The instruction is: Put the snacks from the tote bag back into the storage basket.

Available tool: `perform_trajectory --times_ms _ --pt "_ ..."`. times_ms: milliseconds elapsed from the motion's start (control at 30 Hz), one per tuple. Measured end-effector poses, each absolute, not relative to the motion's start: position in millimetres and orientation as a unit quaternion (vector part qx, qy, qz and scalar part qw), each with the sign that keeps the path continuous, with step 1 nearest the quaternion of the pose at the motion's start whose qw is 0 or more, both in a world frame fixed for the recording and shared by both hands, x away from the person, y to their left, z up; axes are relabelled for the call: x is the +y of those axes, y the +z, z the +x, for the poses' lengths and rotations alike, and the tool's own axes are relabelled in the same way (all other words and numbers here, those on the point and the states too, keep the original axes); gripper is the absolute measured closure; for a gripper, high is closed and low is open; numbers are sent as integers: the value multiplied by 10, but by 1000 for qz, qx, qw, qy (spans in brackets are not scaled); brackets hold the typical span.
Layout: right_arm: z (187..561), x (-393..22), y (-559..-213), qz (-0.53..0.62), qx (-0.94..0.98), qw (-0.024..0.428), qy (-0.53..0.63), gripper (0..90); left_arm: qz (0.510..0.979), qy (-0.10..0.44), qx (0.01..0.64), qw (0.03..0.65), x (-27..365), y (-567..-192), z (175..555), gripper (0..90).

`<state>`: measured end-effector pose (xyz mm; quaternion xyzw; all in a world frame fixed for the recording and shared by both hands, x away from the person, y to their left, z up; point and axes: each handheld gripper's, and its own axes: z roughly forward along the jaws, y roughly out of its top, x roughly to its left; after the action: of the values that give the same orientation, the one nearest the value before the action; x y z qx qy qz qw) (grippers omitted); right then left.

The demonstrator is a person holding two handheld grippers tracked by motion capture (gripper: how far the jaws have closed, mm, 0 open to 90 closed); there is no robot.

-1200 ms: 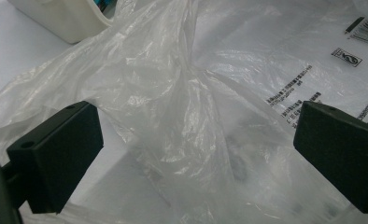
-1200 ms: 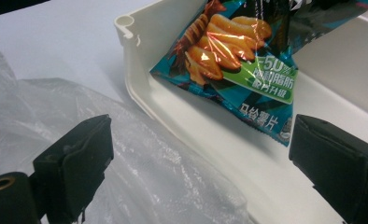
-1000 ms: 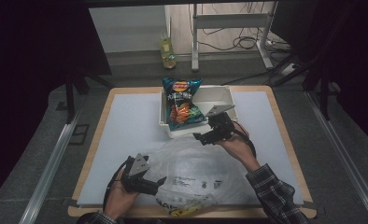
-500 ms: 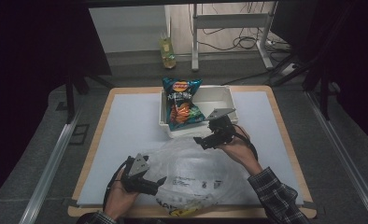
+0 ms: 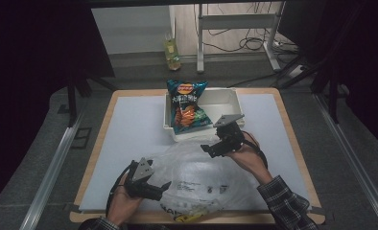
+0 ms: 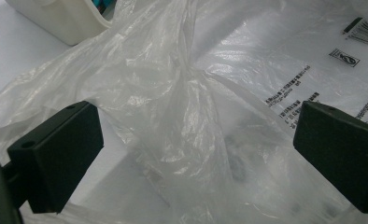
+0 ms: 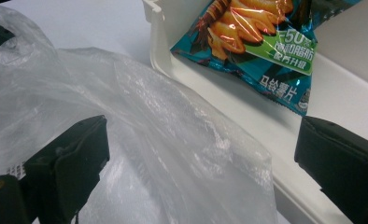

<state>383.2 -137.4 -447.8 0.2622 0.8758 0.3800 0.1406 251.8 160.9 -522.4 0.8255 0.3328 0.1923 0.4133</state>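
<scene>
Landmark: the white bin [image 5: 225, 103] standing at the far middle of the table [image 5: 129, 124]; every place below is told from it.
Task's thing: a clear plastic bag [image 5: 196, 177] lying crumpled and loose on the table, on the person's side of the bin, its far edge just short of the bin's near wall.
Chip bag: a blue chip bag [image 5: 187, 105] leans in the bin's left half, its top sticking up over the far rim.
Left gripper: the left gripper [image 5: 160, 188] sits at the bag's near-left part, well apart from the bin; its jaws stand wide apart with a ridge of film rising between them, nothing pinched.
Right gripper: the right gripper [image 5: 210, 147] hangs just beside the bin's near wall, over the bag's far edge; its jaws are also spread, film below them and the bin's rim ahead.
Step in hand: judged as getting hold of the bag's mouth, both tools placed but neither gripping yet.
Next move: each jaw pair probably has to close on a single layer of film at opposite edges, then draw apart to open the bag; the film is slippery and bunched, so a double layer could be caught.
Change from a second ago: the right gripper has come away from the bin's rim toward the person and lower onto the bag; the left gripper, the plastic bag and the chip bag lie much as they did.
</scene>
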Motion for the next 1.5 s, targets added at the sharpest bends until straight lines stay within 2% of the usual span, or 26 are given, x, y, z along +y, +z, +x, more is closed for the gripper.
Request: perform_trajectory --times_ms 367,1500 --pt "3722 -1521 -4461 261 873 149 385 32 826 196 330 413 1607 -5219 2511 15" --pt "3414 -1701 -4451 257 869 140 400 34 817 190 338 426 1627 -5209 2516 13"
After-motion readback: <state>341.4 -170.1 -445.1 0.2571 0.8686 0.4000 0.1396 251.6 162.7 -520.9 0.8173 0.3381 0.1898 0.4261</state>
